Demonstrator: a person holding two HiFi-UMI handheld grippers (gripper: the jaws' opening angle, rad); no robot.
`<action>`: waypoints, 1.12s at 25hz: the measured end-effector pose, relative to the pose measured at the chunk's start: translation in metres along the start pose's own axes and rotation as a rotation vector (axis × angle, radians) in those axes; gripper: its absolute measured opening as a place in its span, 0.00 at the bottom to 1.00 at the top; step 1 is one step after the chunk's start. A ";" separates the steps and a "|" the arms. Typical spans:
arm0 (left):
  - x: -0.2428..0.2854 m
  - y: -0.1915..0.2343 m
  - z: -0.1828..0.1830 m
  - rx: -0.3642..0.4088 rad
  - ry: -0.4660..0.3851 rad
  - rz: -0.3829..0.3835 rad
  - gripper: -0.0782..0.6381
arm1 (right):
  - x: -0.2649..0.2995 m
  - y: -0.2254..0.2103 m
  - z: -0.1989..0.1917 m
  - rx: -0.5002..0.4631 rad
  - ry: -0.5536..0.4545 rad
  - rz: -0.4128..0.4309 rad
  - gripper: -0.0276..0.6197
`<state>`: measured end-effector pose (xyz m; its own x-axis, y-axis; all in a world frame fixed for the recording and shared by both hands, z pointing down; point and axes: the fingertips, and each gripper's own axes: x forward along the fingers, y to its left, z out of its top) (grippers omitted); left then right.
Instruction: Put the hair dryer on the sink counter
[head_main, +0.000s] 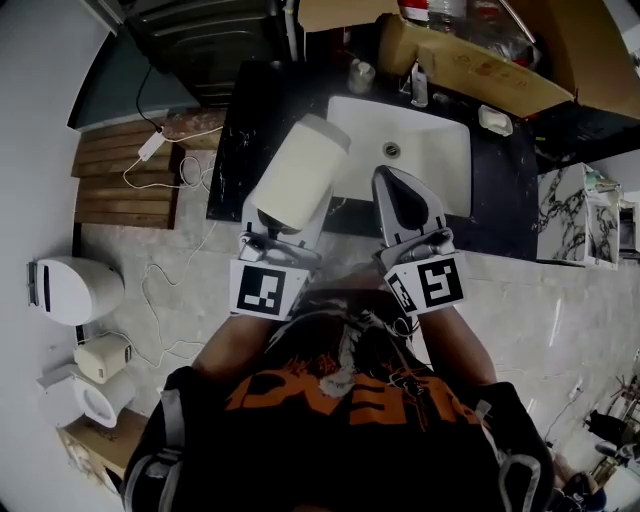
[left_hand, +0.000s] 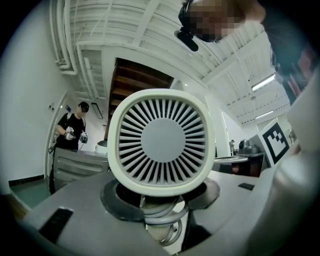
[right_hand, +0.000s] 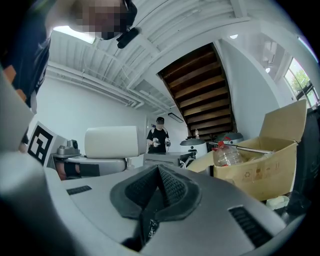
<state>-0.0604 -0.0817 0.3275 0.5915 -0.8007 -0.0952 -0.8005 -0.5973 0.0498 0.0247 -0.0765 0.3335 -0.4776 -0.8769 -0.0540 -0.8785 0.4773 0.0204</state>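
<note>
A cream hair dryer (head_main: 300, 170) is clamped in my left gripper (head_main: 288, 218) and hangs over the left edge of the white sink (head_main: 440, 160) and the dark counter (head_main: 235, 150). The left gripper view faces its round rear grille (left_hand: 162, 140), which sits between the jaws of the left gripper (left_hand: 162, 192), with a coiled cord (left_hand: 162, 220) below. My right gripper (head_main: 393, 182) hovers over the front edge of the basin. Its dark pads (right_hand: 170, 187) meet with nothing between them. The hair dryer (right_hand: 111, 141) also shows to the left in the right gripper view.
A cardboard box (head_main: 470, 60) with a plastic bottle, a soap dish (head_main: 494, 120), a small bottle (head_main: 420, 88) and a cup (head_main: 361, 75) crowd the counter's back. On the floor at left are wooden boards (head_main: 125, 175), a white cable (head_main: 165, 165) and white appliances (head_main: 75, 290).
</note>
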 end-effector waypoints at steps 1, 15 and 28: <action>0.002 0.001 -0.001 -0.001 0.003 -0.001 0.39 | 0.003 -0.002 -0.001 0.002 0.001 0.000 0.06; 0.053 0.014 -0.015 0.019 0.038 0.037 0.39 | 0.041 -0.046 -0.012 0.052 -0.017 0.049 0.06; 0.078 0.033 -0.022 0.029 0.066 0.098 0.39 | 0.074 -0.055 -0.020 0.041 -0.006 0.116 0.06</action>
<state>-0.0380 -0.1649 0.3435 0.5143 -0.8572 -0.0258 -0.8569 -0.5148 0.0269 0.0380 -0.1688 0.3485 -0.5757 -0.8155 -0.0598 -0.8163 0.5774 -0.0143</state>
